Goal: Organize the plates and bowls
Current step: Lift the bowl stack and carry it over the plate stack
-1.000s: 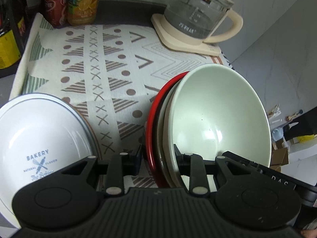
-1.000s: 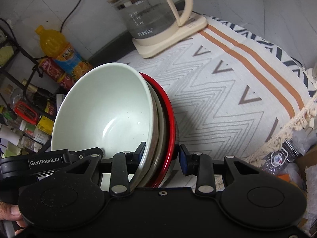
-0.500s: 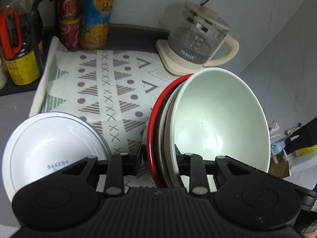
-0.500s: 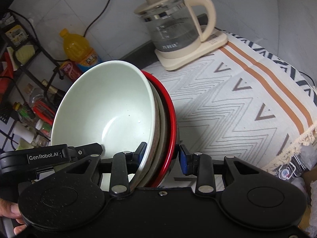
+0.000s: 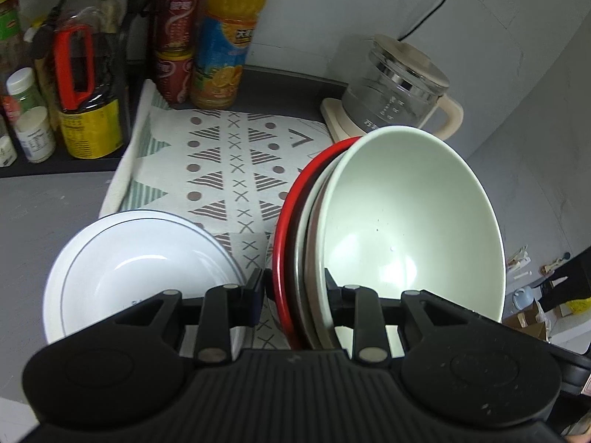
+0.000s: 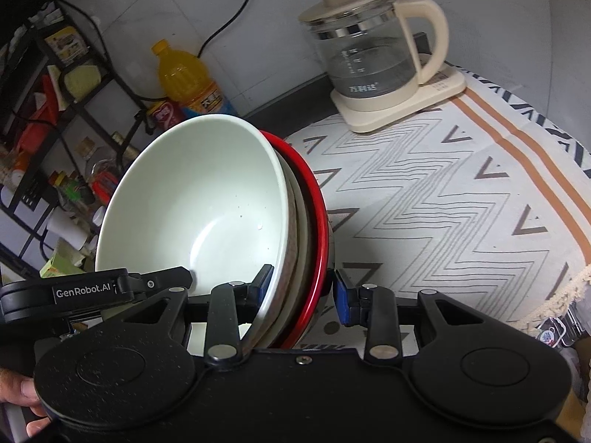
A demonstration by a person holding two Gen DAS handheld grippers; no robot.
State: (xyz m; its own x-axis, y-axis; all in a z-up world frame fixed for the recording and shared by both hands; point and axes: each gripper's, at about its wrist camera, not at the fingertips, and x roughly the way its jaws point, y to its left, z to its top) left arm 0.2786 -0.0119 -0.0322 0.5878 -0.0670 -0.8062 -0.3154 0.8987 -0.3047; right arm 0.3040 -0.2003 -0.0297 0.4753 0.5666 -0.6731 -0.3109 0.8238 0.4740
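We hold a stack of bowls on edge above the patterned cloth, near the glass kettle. Our left gripper is clenched on the stack's rims, the red bowl outermost. Our right gripper grasps the same stack from the other side. A white bowl sits on the cloth just beside the stack.

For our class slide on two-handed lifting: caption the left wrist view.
Left claw grips a nested stack topped by a pale green bowl, beside a white bowl.
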